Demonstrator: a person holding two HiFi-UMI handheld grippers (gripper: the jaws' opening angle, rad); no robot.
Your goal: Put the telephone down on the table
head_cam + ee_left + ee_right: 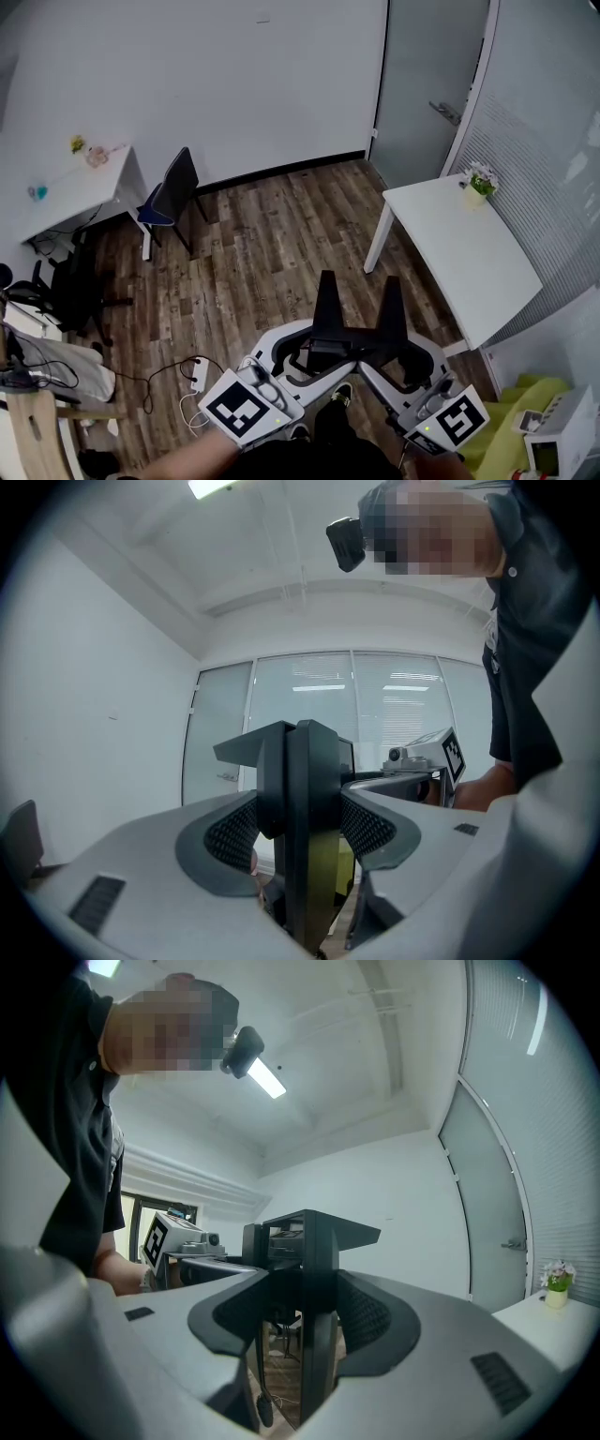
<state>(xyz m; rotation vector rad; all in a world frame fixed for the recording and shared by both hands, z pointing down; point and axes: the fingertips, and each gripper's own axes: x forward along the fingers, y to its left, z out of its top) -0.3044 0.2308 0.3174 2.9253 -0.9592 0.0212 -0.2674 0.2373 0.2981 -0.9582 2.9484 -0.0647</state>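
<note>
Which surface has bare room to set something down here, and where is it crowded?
The right table is bare except a flower pot at its far corner by the glass wall. The left table holds small items along its far edge; its near part is free. Cables and a power strip crowd the floor at lower left.

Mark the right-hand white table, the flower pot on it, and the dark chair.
white table (pixel 487 272), head view, bare part of its top.
flower pot (pixel 474 197), head view, pot body.
dark chair (pixel 178 184), head view, backrest.
</note>
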